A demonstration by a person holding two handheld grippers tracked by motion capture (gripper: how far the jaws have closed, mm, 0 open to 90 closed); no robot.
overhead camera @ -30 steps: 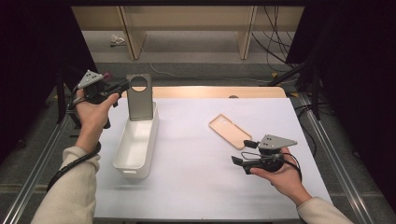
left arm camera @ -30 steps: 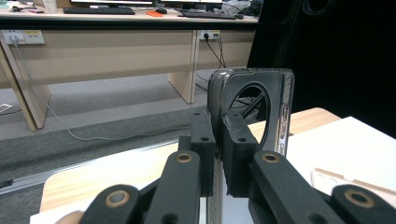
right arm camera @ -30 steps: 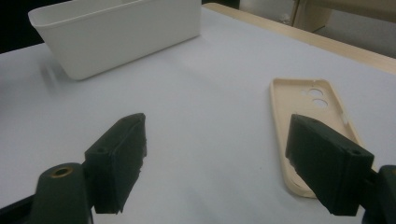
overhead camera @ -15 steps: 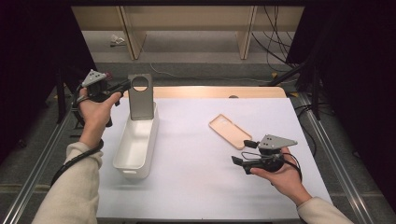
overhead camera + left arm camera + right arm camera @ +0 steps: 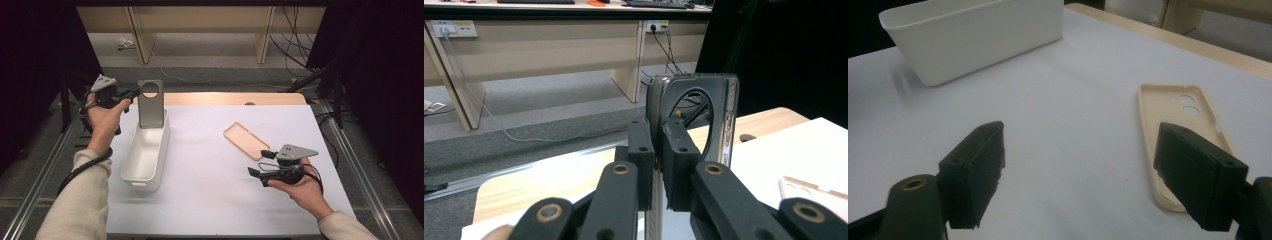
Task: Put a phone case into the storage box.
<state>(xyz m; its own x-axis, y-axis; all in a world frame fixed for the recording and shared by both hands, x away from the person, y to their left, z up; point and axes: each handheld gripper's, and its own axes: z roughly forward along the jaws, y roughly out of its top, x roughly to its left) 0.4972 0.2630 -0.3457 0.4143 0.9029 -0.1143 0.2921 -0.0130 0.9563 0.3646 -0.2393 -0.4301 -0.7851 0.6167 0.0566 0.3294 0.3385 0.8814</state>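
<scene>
Over white bin, left hand-held gripper clamps grey phone case; right hand-held gripper gapes

Cream knit sleeves cover both forearms, and each black claw, left and right, wears a grey three-cornered plate, brass-ringed rivets and a trailing black cable.

high view: above, looking forward-down | gripper views: close, along own jaws | shared: white bin, tan case
</scene>
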